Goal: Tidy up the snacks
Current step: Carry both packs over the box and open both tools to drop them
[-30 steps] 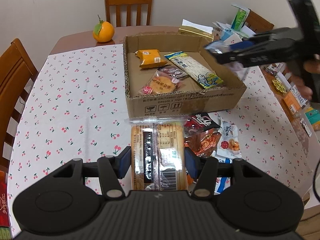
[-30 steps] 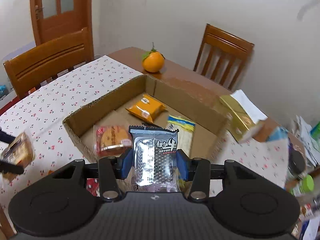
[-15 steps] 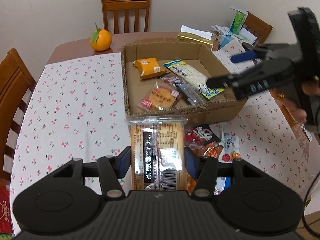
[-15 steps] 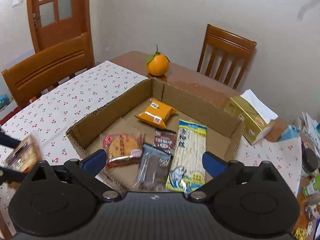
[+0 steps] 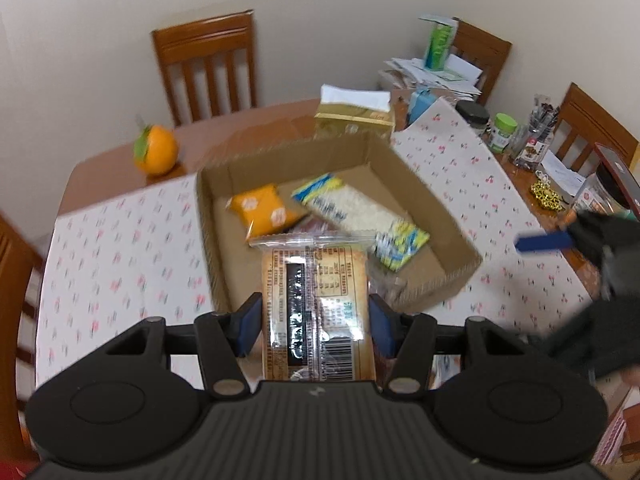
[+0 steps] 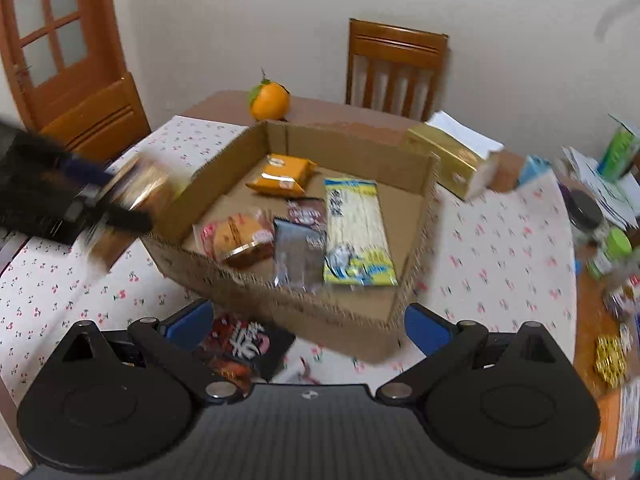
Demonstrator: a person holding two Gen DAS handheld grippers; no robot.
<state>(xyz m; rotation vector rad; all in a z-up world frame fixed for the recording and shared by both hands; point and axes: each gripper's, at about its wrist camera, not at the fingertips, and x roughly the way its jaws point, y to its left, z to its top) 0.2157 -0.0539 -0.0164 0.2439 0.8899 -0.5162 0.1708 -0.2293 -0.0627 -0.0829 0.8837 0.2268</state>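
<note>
My left tongs [image 5: 314,326] grip a clear-wrapped tan biscuit pack [image 5: 316,312] over the brown cardboard box [image 6: 416,208]; my right tongs [image 6: 308,320] gape empty.

1. cardboard box [image 6: 416,216]: open-topped and shallow, standing on the counter.
2. orange packet [image 6: 282,174]: lies flat near the box's far corner.
3. long yellow-and-white packet [image 6: 354,232]: lies flat along the box floor, its blue-and-yellow end toward the near wall.
4. silver-grey packet [image 6: 298,256]: lies flat in the box, just beside the long packet.
5. small dark red packet [image 6: 307,213]: lies flat between the orange and silver ones.
6. round cake in clear wrap [image 6: 236,238]: lies in the box's near left part.
7. clear-wrapped brown cake [image 5: 316,312]: held above the box's near edge, label side up.
8. red-and-black packet [image 6: 240,346]: lies on the counter outside the box's near wall.
</note>
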